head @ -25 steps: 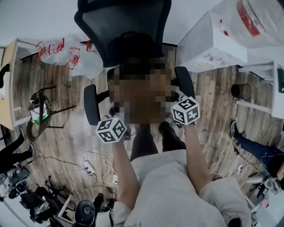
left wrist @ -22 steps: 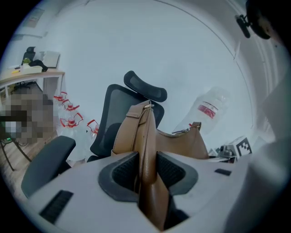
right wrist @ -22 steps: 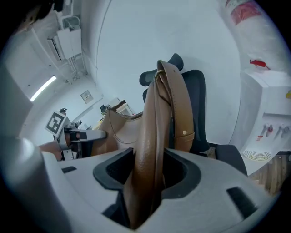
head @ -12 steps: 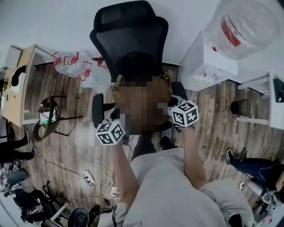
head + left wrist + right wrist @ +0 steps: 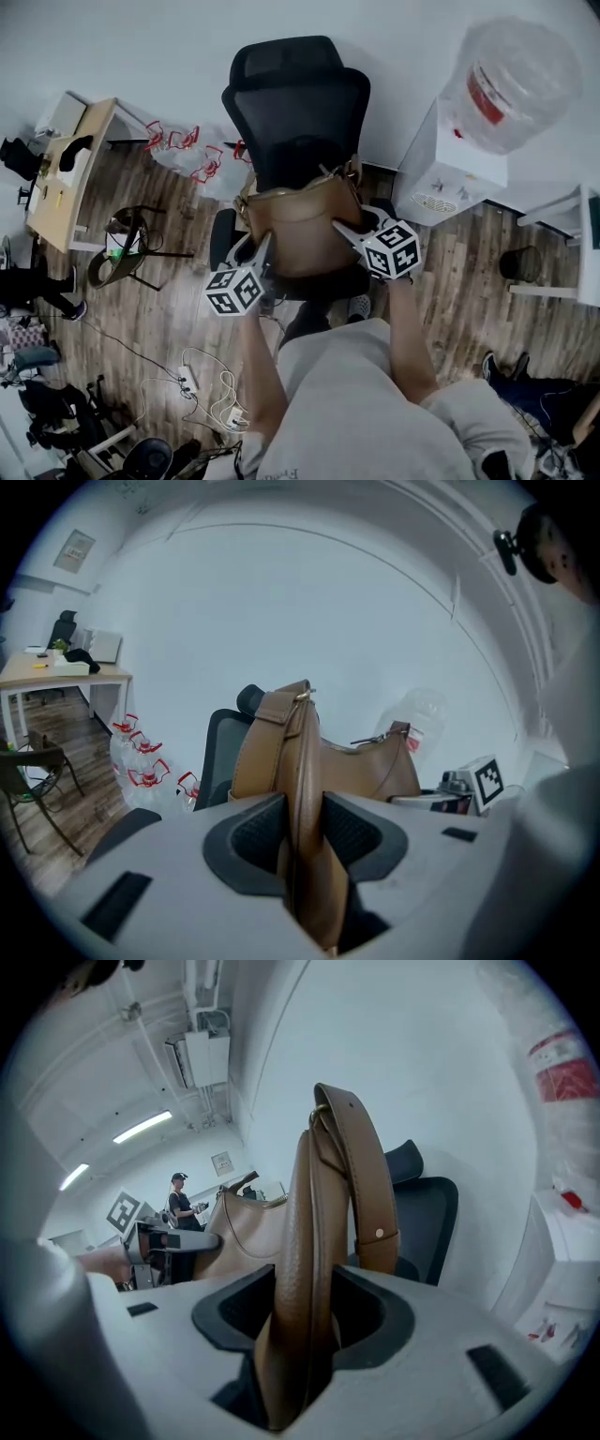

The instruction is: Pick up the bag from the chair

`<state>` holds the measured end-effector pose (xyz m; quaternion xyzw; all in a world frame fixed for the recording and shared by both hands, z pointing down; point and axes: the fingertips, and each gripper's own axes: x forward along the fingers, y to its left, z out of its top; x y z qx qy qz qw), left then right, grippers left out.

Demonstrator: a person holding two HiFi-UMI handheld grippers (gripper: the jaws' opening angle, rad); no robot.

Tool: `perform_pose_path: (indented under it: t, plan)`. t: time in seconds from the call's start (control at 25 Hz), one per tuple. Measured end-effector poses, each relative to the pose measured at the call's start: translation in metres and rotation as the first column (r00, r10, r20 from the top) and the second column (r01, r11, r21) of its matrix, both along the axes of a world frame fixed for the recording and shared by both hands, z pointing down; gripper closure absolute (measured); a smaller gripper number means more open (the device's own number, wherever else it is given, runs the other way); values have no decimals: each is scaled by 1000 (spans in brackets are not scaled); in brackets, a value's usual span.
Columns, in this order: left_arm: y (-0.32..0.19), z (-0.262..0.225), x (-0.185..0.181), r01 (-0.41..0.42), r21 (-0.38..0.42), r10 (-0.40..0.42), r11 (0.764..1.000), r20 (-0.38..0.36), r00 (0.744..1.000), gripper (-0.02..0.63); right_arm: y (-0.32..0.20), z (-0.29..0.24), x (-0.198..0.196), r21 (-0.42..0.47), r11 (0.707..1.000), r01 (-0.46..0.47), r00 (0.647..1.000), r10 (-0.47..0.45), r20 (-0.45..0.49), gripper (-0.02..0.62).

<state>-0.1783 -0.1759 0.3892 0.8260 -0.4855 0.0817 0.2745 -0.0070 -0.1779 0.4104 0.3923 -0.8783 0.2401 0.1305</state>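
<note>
The brown bag [image 5: 300, 225] is now sitting higher than a second ago, coming up off the black office chair [image 5: 298, 103] as both tongs are rising with it. The left gripper [image 5: 255, 251] is clamping the bag's left end, the leather pinched between its pads [image 5: 258, 832]. The right gripper [image 5: 345, 228] is gripping the opposite end the same way, just beside the strap [image 5: 361, 1176]. The bag is hanging between the two of them, stretched across in front of the chair's backrest and above its seat. A water dispenser [image 5: 448, 173] is standing to the right of the chair, and a wooden desk [image 5: 75, 159] is sitting at far left.
</note>
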Motion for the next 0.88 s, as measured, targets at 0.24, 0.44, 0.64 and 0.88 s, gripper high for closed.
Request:
perform_pose_path:
  t: [0.24,0.44,0.64,0.88]
  plan:
    - [25,-11,2,52,29,-52,998,11,999,489,14,-9,2,30,998,55,998,-56,10,405]
    - [45,-16,6,80,63,-79,995,-16,997,488,28,-14,6,42,995,94,995,-95,19,405]
    - [57,-20,8,100,68,-99,993,-16,995,488,39,-21,7,66,992,111,994,-111,-8,405]
    - [65,-23,15,121,85,-121,989,-13,993,488,45,-23,14,80,989,123,992,-122,-18,407]
